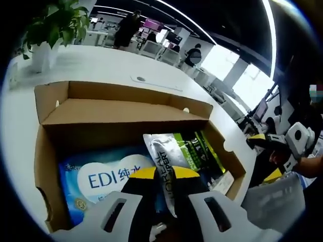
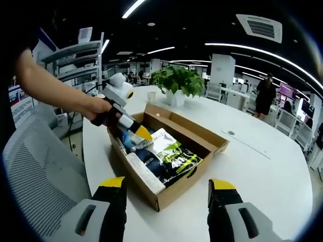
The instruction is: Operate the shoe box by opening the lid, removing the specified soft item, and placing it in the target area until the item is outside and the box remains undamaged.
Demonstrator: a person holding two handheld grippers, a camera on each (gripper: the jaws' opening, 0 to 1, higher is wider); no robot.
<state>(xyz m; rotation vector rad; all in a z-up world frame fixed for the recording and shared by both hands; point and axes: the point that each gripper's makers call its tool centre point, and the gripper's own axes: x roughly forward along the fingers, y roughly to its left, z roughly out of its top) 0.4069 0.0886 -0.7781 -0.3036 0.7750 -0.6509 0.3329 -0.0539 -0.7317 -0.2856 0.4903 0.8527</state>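
The brown shoe box (image 1: 44, 151) (image 2: 177, 192) stands open on the white table, its lid (image 1: 121, 92) (image 2: 187, 124) folded back at the far side. Inside lie a blue soft pack (image 1: 96, 179) printed "EDI" and a silver-and-green pouch (image 1: 186, 151) (image 2: 174, 154). My left gripper (image 1: 164, 174) (image 2: 141, 135) reaches into the box, its yellow-tipped jaws closed on the pouch's silver edge. A hand (image 2: 98, 108) holds it. My right gripper (image 2: 167, 185) (image 1: 266, 156) hovers open just in front of the box's near corner, holding nothing.
A potted plant (image 1: 50, 25) (image 2: 176, 80) stands on the table (image 1: 101, 63) (image 2: 252, 166) behind the box. A grey mesh chair (image 2: 40, 166) (image 1: 275, 201) sits at the table's edge. A small round disc (image 2: 230, 133) lies beyond the box. People stand far back.
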